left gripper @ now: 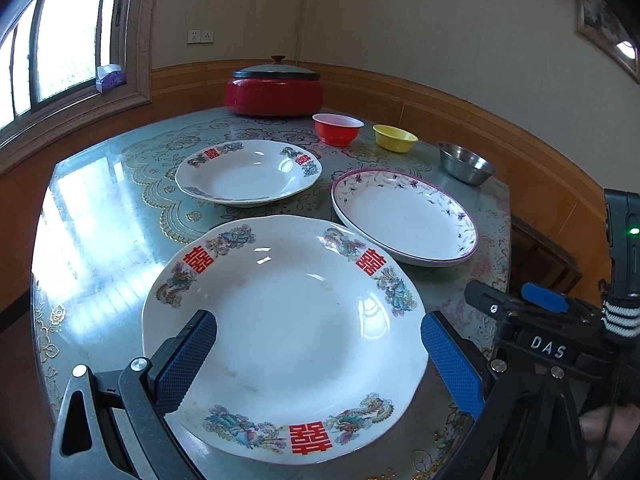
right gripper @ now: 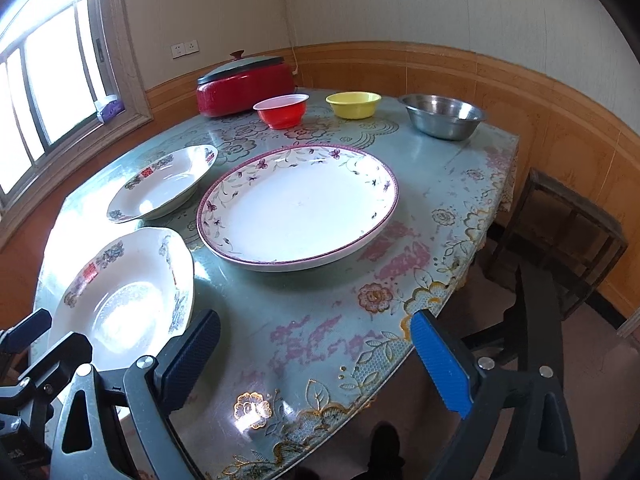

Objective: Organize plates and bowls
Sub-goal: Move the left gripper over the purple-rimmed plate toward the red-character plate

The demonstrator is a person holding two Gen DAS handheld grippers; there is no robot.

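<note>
A large white plate with red characters (left gripper: 288, 328) (right gripper: 120, 300) lies at the table's near edge. My left gripper (left gripper: 318, 360) hangs open just above it, its blue pads either side of the plate's near half. A smaller matching plate (left gripper: 248, 172) (right gripper: 160, 188) sits behind it. A purple-rimmed floral plate (left gripper: 404, 216) (right gripper: 298, 208) lies to the right. Further back stand a red bowl (left gripper: 337, 128) (right gripper: 281, 110), a yellow bowl (left gripper: 395, 137) (right gripper: 353, 104) and a steel bowl (left gripper: 466, 162) (right gripper: 442, 114). My right gripper (right gripper: 316, 364) is open over the bare front edge of the table, holding nothing.
A red lidded pot (left gripper: 274, 90) (right gripper: 244, 84) stands at the table's back by the wall. The table (right gripper: 320, 300) has a glossy floral cover. A dark wooden stool (right gripper: 560, 240) stands off its right side. A window (left gripper: 52, 40) is at the left.
</note>
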